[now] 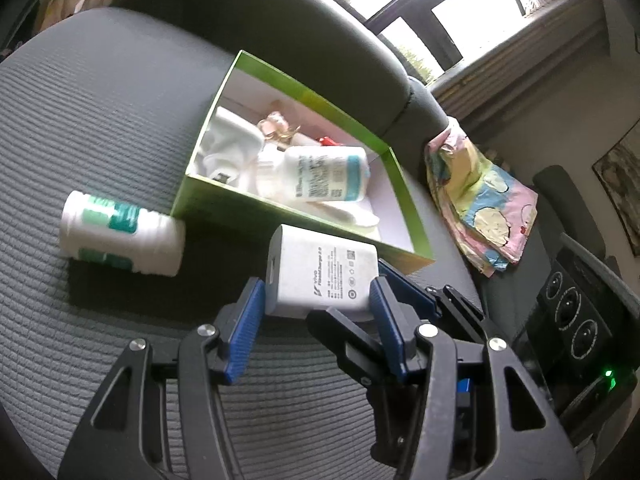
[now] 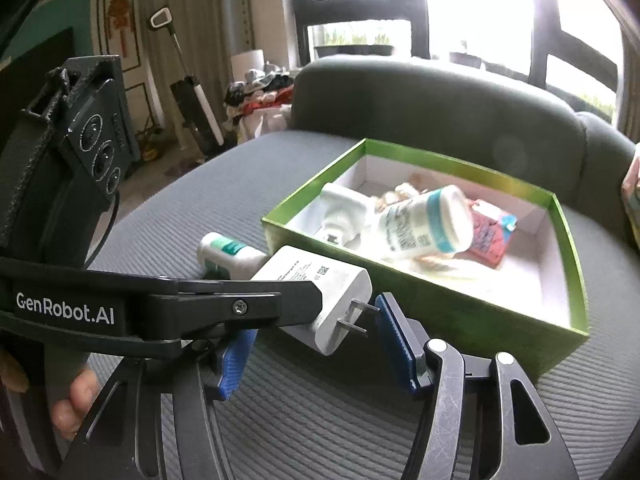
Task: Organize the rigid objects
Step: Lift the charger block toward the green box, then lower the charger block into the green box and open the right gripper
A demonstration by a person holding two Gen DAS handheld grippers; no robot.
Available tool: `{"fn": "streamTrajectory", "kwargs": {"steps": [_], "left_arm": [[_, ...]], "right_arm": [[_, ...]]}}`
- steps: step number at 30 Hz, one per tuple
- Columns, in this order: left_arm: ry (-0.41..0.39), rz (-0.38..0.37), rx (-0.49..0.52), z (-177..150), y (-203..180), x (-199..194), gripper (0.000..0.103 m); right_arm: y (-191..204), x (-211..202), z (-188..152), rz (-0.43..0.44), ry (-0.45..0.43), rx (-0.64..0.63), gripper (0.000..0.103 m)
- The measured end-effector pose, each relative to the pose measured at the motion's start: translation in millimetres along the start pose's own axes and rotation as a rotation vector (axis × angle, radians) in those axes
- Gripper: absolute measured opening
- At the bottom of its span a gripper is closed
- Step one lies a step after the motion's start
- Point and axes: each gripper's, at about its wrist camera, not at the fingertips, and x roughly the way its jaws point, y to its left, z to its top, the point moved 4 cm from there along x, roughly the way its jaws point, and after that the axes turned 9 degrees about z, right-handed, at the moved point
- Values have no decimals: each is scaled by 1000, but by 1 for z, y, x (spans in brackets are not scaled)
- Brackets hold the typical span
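The charger [image 1: 320, 272], pinched across its sides by the left gripper [image 1: 316, 316] above the seat [image 1: 100, 120] just short of the green box [image 1: 304, 216], could slip and fall outside it, since the right gripper [image 2: 316, 344], jaws spread around the prongs, gives no support.
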Motion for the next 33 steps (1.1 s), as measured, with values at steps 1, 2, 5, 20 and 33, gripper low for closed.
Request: {"fn": "streamTrajectory", "kwargs": {"steps": [1, 2, 5, 20, 33], "left_arm": [[-3, -3, 2, 1, -3, 1, 53], [-10, -8, 7, 4, -7, 0, 53], [-34, -15, 34, 14, -23, 0, 53], [-67, -46, 184, 54, -84, 18, 53], [-37, -42, 183, 74, -82, 58, 53]], "right_arm": [[-1, -2, 2, -5, -6, -4, 61], [-2, -4, 5, -12, -13, -10, 61], [-6, -13, 13, -39, -34, -27, 61], [-53, -48, 48, -102, -125, -1, 61], [-89, -22, 52, -104, -92, 19, 61]]}}
